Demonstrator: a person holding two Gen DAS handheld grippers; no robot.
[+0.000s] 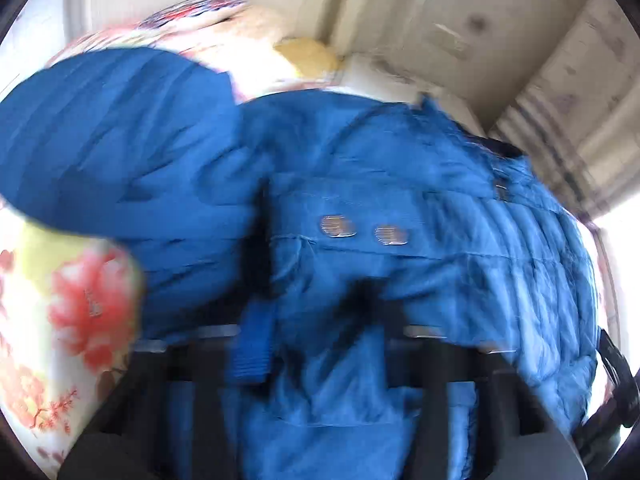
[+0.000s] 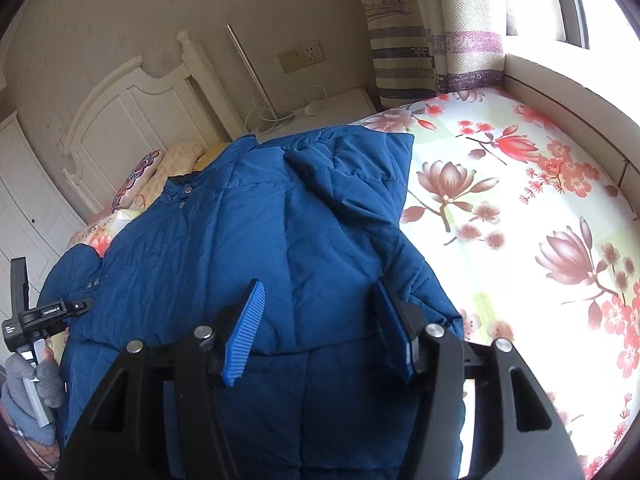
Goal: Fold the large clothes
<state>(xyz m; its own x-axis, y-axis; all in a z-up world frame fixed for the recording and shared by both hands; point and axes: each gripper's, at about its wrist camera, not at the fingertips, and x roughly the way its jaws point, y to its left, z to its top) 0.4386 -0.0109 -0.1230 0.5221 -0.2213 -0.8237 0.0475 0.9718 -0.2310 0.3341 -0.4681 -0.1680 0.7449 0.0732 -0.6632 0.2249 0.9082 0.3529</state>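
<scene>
Your blue padded jacket [image 2: 248,240] lies spread on the floral bed sheet [image 2: 520,208], one side folded across its front. Your right gripper [image 2: 320,332] hovers above it, fingers [image 2: 244,332] wide apart and empty. Your left gripper [image 1: 308,360] is blurred against the fabric; I cannot tell its fingers' state.

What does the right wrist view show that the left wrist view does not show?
Only the right wrist view shows the right gripper open above the jacket, the white headboard, the wall socket and the window sill. Only the left wrist view shows two snap buttons close up, though blurred. Both show the blue jacket on the floral sheet, the pillows, the striped curtain and the left gripper.
</scene>
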